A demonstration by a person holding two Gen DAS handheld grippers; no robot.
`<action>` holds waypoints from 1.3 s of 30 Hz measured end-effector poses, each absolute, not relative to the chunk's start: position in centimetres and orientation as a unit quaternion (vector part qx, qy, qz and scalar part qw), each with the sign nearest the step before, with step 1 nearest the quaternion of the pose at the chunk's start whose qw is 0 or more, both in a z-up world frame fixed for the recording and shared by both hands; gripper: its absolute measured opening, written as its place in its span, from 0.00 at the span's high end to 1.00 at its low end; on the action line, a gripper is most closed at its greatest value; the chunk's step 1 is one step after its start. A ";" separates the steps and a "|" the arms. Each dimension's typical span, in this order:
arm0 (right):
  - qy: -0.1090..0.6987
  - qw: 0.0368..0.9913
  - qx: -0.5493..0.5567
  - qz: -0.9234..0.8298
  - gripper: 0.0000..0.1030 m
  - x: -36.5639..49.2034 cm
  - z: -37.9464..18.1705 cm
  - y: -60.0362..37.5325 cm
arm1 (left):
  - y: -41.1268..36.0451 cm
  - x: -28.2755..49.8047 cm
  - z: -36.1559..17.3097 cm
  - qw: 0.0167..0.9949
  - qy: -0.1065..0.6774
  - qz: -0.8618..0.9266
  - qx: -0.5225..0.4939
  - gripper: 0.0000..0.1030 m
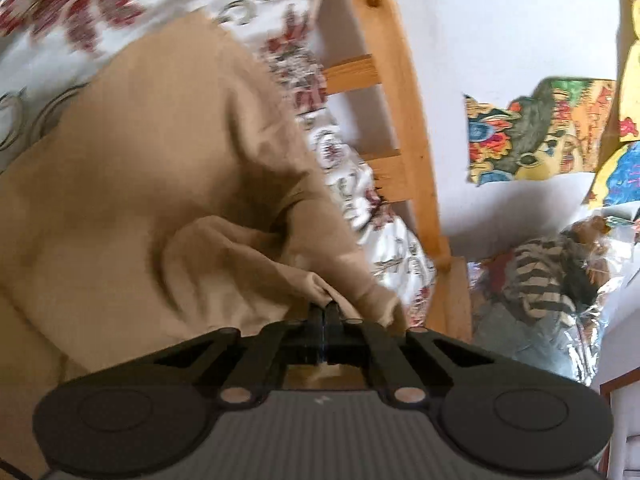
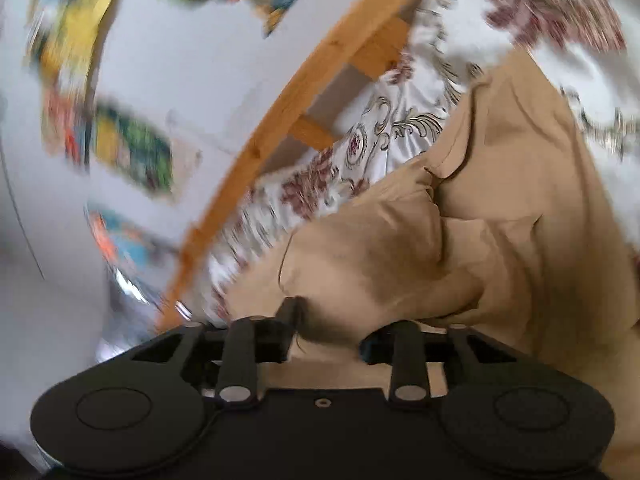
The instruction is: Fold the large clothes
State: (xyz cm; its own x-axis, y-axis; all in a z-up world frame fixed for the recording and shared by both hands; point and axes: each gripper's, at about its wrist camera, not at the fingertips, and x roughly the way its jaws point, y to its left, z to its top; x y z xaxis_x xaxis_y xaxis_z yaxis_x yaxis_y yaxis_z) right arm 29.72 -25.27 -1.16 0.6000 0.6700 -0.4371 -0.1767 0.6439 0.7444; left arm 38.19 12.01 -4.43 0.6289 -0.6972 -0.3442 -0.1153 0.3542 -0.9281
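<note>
A large tan garment lies spread on a bed with a white floral cover. My left gripper is shut on a bunched edge of the tan garment near the bed's side. In the right wrist view the same tan garment fills the right half. My right gripper is open, its jaws wide apart, with the cloth lying between and over them; the right finger is partly hidden by fabric. The view is blurred by motion.
A wooden bed frame with slats runs along the white wall; it also shows in the right wrist view. Colourful pictures hang on the wall. A striped soft toy and foil bags lie beside the bed.
</note>
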 end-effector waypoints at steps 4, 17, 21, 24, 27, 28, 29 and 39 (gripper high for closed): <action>0.368 0.837 0.262 0.309 0.39 25.6 -2.3 -22.7 | 10.3 39.4 -1.3 0.738 0.370 -0.215 -0.521 1.00; 0.296 0.803 0.491 0.165 0.73 31.6 -9.4 -15.6 | 10.4 39.5 -0.6 0.749 0.362 -0.262 -0.489 1.00; 0.259 0.813 0.498 0.158 0.74 37.0 -10.2 -15.7 | 12.5 38.8 -2.2 0.750 0.360 -0.281 -0.478 1.00; 0.169 0.888 0.376 0.205 0.76 39.1 -7.1 -14.0 | 13.6 38.1 -2.6 0.759 0.345 -0.314 -0.455 1.00; 0.120 0.949 0.164 0.242 0.85 39.9 -5.2 -11.2 | 13.8 38.1 -3.7 0.774 0.349 -0.349 -0.397 1.00; 0.142 0.945 0.146 0.257 0.85 40.6 -5.5 -11.3 | 13.9 37.9 -4.1 0.778 0.348 -0.358 -0.381 1.00; 0.165 0.940 0.132 0.268 0.88 41.0 -5.9 -11.5 | 14.0 37.6 -4.4 0.778 0.349 -0.370 -0.369 1.00; 0.238 0.916 0.172 0.272 0.85 40.2 -6.5 -14.0 | 9.3 33.6 -5.5 0.802 0.388 -0.417 -0.177 1.00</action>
